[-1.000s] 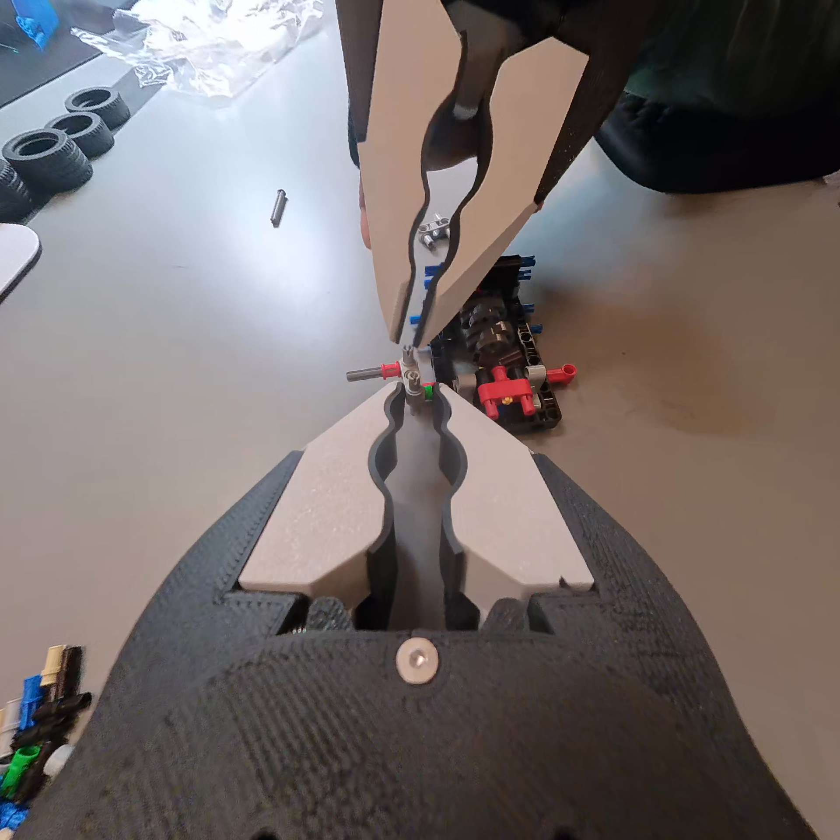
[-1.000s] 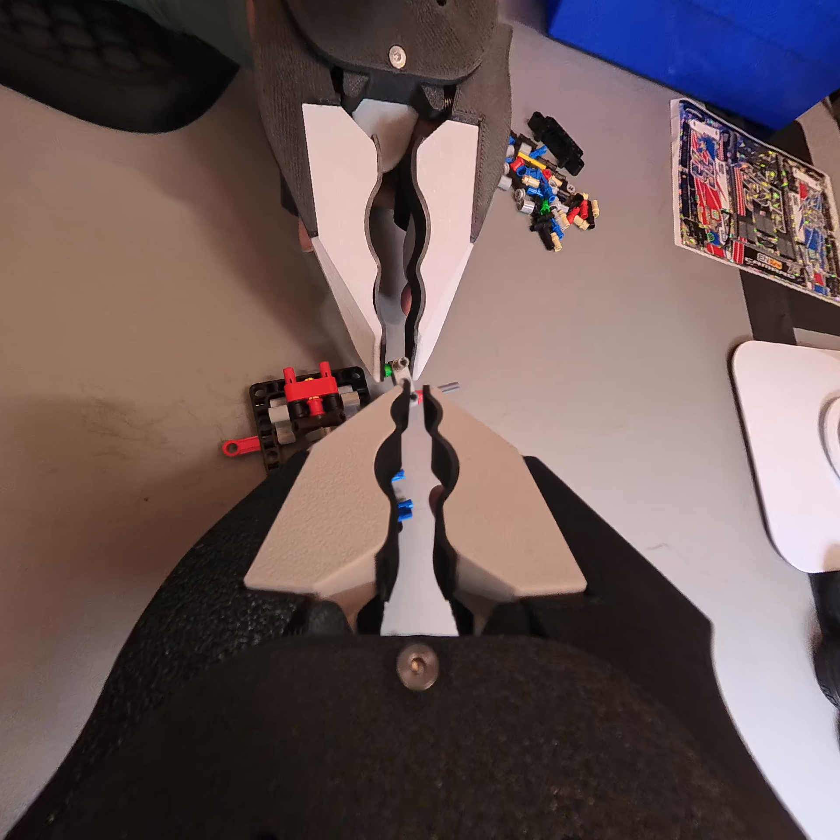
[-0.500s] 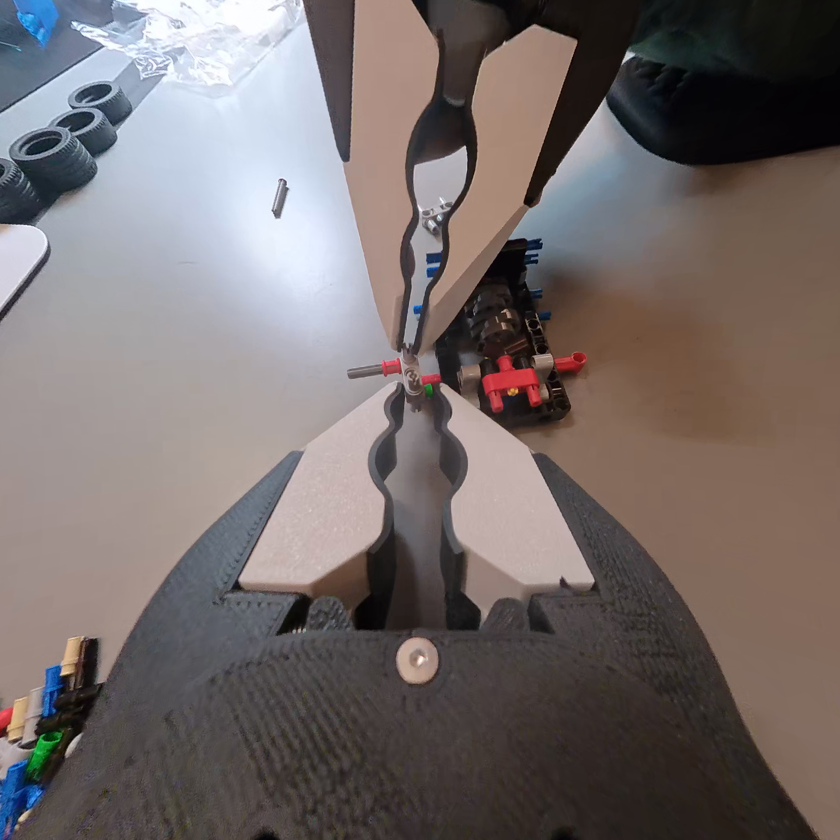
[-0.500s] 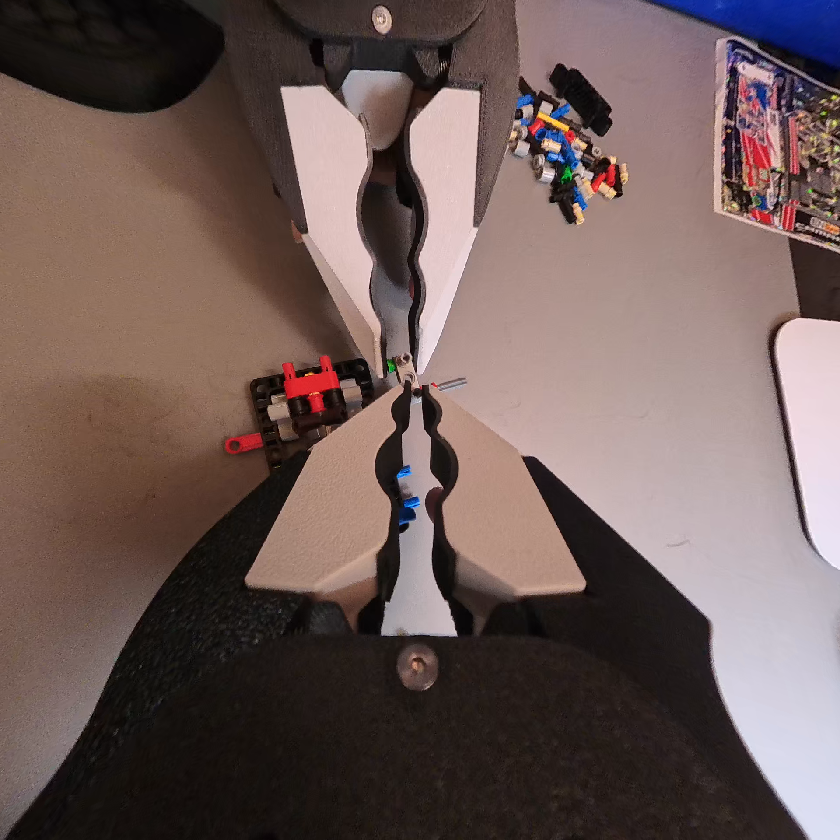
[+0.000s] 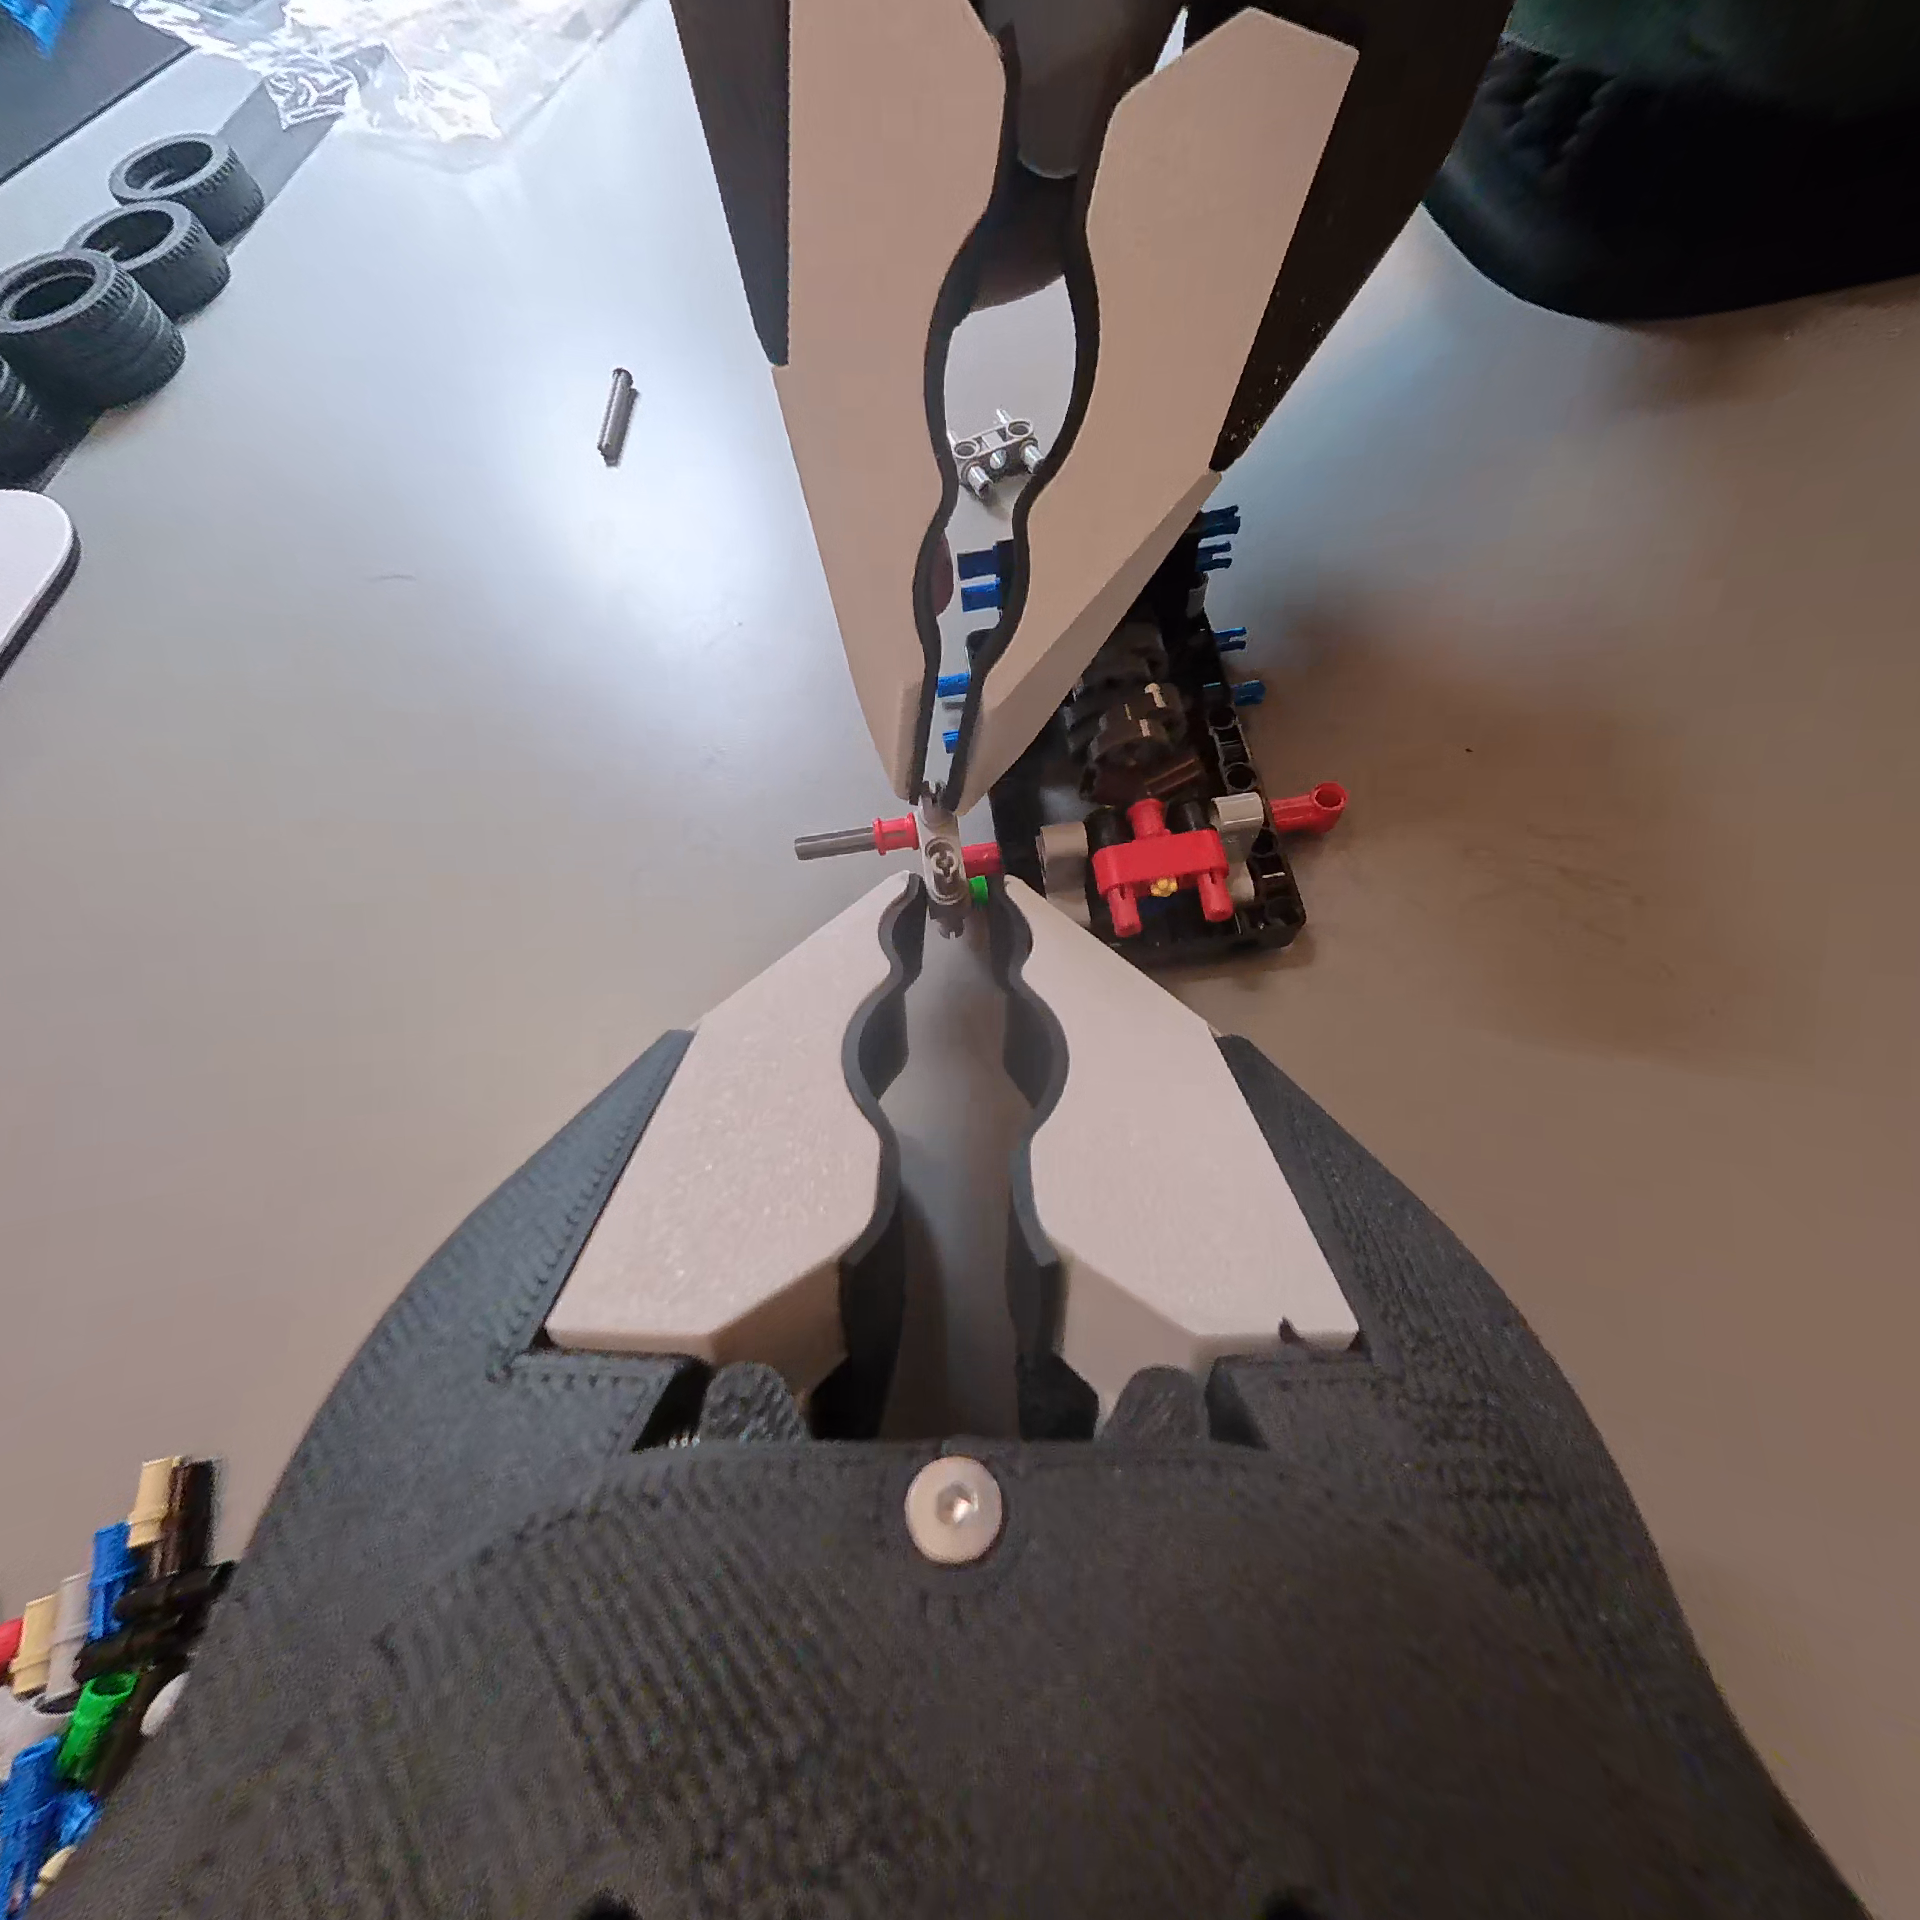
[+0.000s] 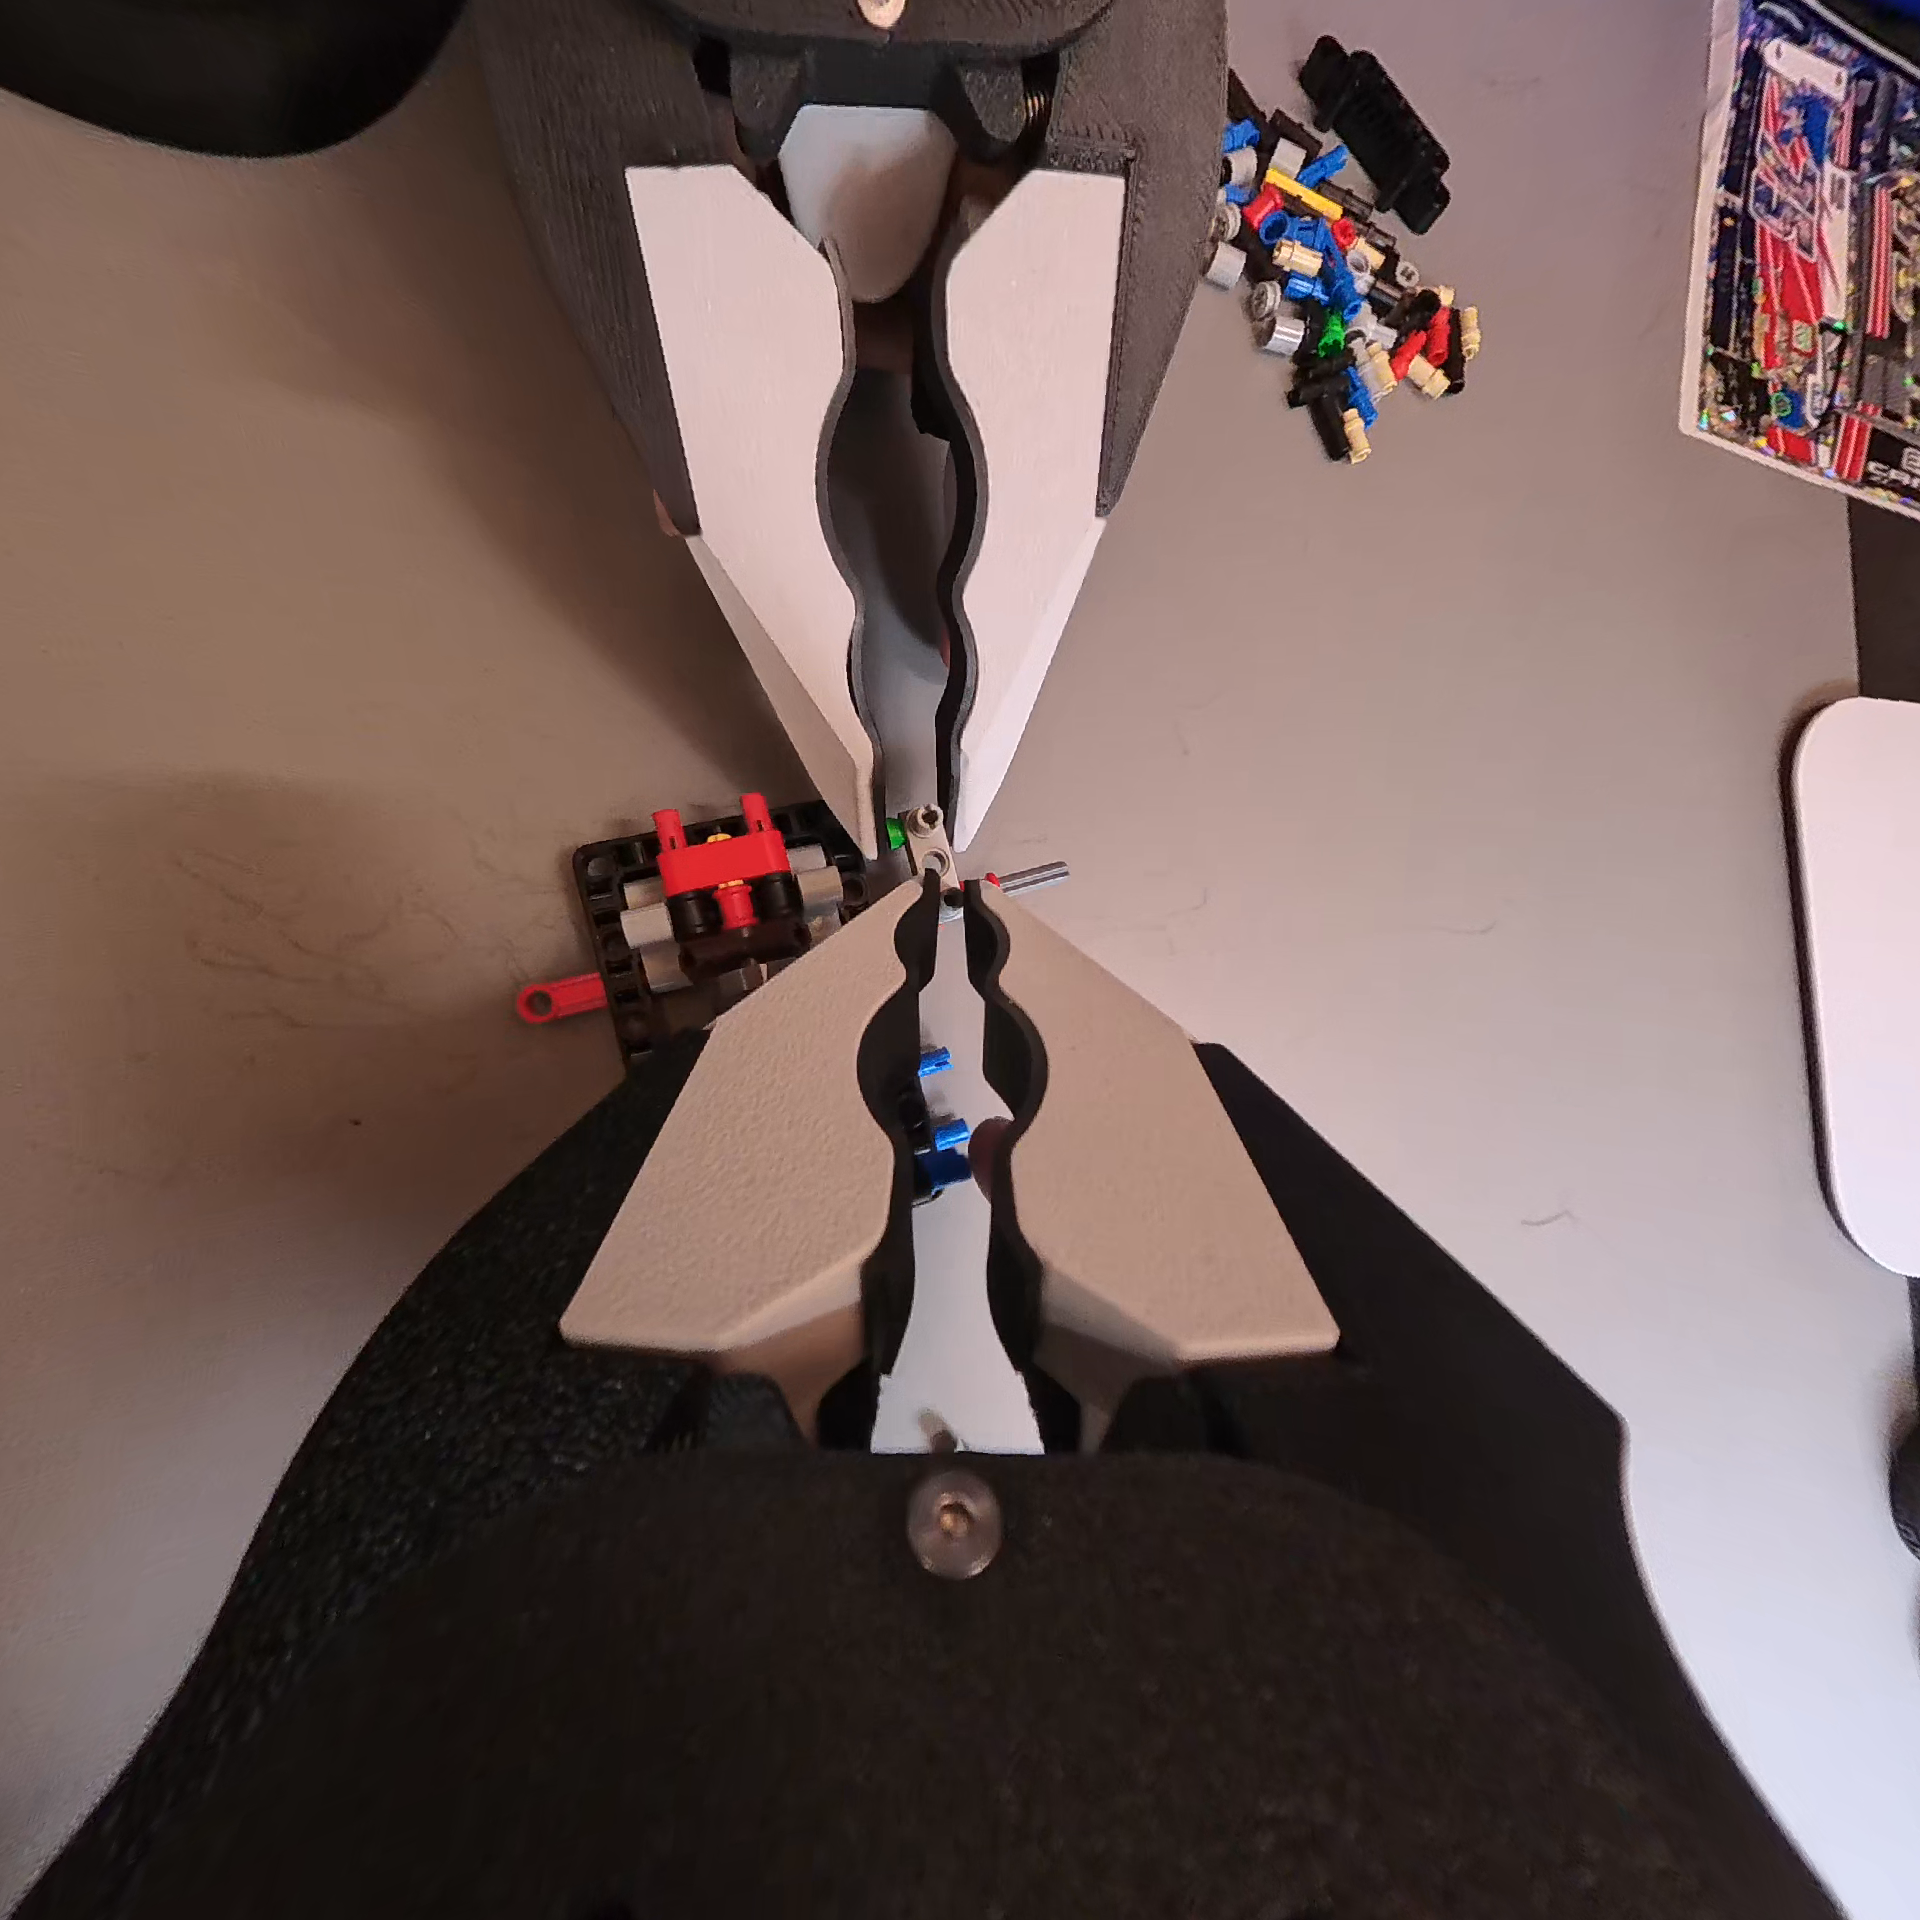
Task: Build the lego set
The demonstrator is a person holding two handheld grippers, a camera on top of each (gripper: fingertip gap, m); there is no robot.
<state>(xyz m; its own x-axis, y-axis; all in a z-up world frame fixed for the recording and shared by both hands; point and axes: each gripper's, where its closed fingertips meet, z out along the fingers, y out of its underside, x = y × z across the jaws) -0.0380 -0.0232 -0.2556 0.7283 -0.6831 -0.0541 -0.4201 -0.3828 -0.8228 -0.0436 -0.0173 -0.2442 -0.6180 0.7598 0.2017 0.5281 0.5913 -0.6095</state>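
Note:
A small grey connector (image 5: 940,868) with red pins, a green pin and a dark grey axle sticking out sideways hangs above the table between both grippers. My left gripper (image 5: 954,899) is shut on its near end. My right gripper (image 5: 940,800) comes from the opposite side, jaws nearly closed on its far end. In the right wrist view the right gripper (image 6: 948,888) holds the connector (image 6: 928,844), with the left gripper (image 6: 916,831) facing it. A black frame assembly (image 5: 1164,862) with red and grey parts lies on the table just beside them, also in the right wrist view (image 6: 717,904).
Black tyres (image 5: 94,301) and a clear plastic bag (image 5: 416,62) lie at the far left. A loose grey pin (image 5: 616,416) and a small grey part (image 5: 997,457) lie beyond. A pile of small parts (image 6: 1340,291), a sticker sheet (image 6: 1818,260) and a white board (image 6: 1860,966) lie to the right. The grippers are tip to tip, or close to it.
The right gripper has come down onto the far end of the connector and its jaws have narrowed. Both grippers have drifted slightly over the table; the left grip is unchanged.

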